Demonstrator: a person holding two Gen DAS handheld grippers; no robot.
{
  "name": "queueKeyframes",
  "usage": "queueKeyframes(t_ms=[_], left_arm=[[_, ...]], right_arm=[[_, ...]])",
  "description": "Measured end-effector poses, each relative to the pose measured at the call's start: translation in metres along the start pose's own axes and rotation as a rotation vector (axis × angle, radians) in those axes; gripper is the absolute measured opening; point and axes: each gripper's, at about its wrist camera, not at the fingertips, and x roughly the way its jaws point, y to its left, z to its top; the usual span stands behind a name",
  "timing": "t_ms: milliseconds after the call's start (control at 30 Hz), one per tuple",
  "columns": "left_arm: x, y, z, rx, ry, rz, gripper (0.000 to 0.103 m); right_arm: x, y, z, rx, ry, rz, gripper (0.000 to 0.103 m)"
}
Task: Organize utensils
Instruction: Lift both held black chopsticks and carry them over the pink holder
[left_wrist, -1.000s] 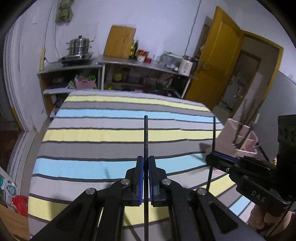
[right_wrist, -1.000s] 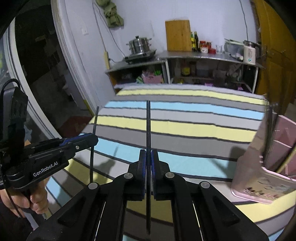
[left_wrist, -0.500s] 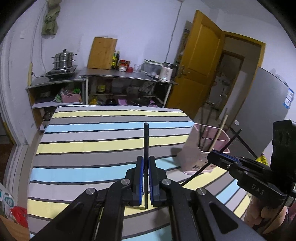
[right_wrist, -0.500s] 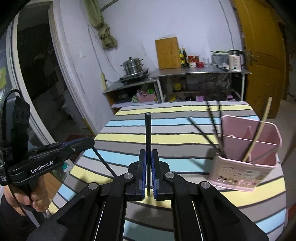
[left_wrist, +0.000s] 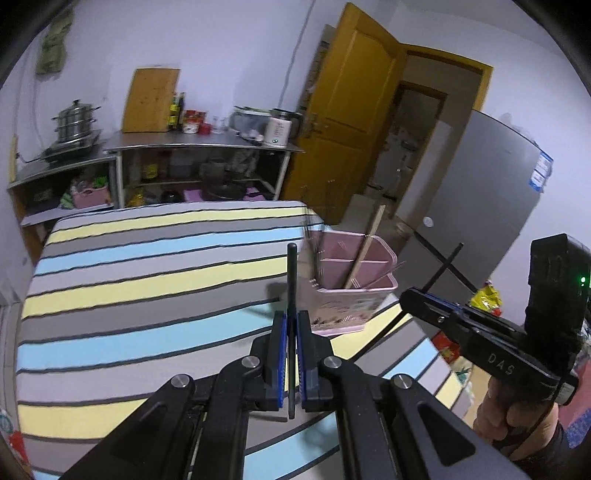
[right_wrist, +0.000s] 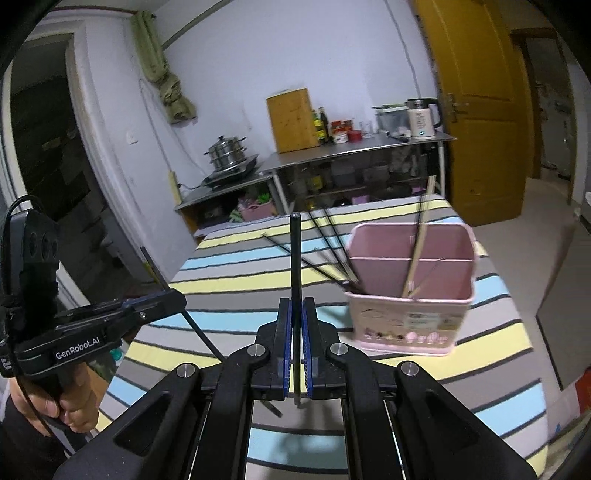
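Your left claw (left_wrist: 291, 345) pinches a black chopstick (left_wrist: 291, 280) upright. Your right claw (right_wrist: 296, 345) pinches another chopstick (right_wrist: 295, 258), near the pink utensil holder (right_wrist: 410, 314).

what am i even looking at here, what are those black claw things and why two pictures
Each picture comes from a fisheye camera mounted on a hand-held, two-finger gripper; a person holds one in each hand. One view looks along the left gripper, the other along the right gripper. Each is shut on a black chopstick: the left one and the right one. Each camera also catches the other gripper from the side. Ahead is a table under a striped tablecloth, with a pink utensil holder standing on it. The holder already has several dark chopsticks and a pale wooden one leaning inside.
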Motion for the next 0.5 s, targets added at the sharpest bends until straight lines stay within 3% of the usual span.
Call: queueKeyframes(t_ms=[500], left_arm=[[0.013,-0.068,0.098,0.099,-0.120,-0.080,0.005]], right_arm=[[-0.047,-0.036,0.064,0.001,-0.180,-0.076,0.005]])
